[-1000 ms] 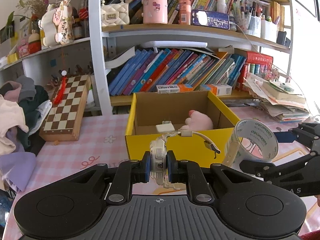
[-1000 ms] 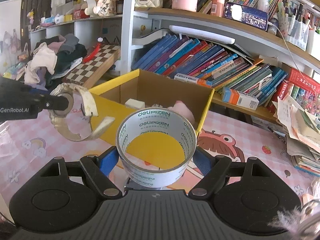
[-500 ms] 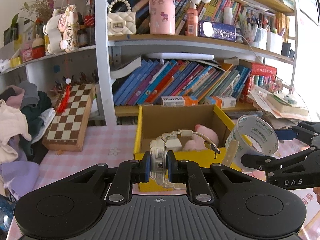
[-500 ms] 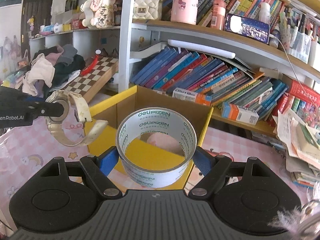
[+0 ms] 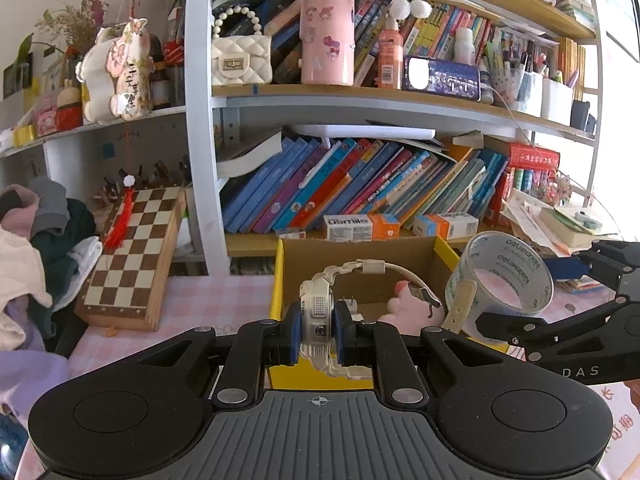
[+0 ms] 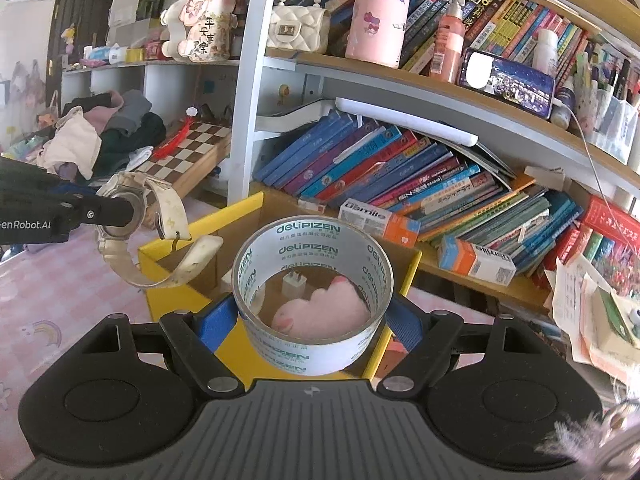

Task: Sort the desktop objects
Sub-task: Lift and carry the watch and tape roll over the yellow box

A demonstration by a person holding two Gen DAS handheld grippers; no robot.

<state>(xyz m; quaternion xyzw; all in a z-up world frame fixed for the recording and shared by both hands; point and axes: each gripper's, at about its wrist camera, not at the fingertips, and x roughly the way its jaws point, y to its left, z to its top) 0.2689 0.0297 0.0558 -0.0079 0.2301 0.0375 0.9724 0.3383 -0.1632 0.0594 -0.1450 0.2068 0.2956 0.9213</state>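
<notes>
Pinching a white wristwatch point(image 5: 318, 312) by its case, the left gripper point(image 5: 318, 334) holds it above the yellow cardboard box point(image 5: 280, 284), its strap arching rightward. From the right wrist, the right gripper point(image 6: 314, 316) clamps a tape roll point(image 6: 313, 296) over the box, where a pink plush toy point(image 6: 324, 308) lies.

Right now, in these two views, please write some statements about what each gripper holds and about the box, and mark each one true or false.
1. The left gripper is shut on the white watch. True.
2. The right gripper holds a pair of scissors. False: it grips the tape roll.
3. The yellow box is empty. False: a pink plush toy and a small white charger lie inside.
4. The chessboard leans against the shelf unit. True.
5. The watch strap is buckled closed. False: it hangs open.
</notes>
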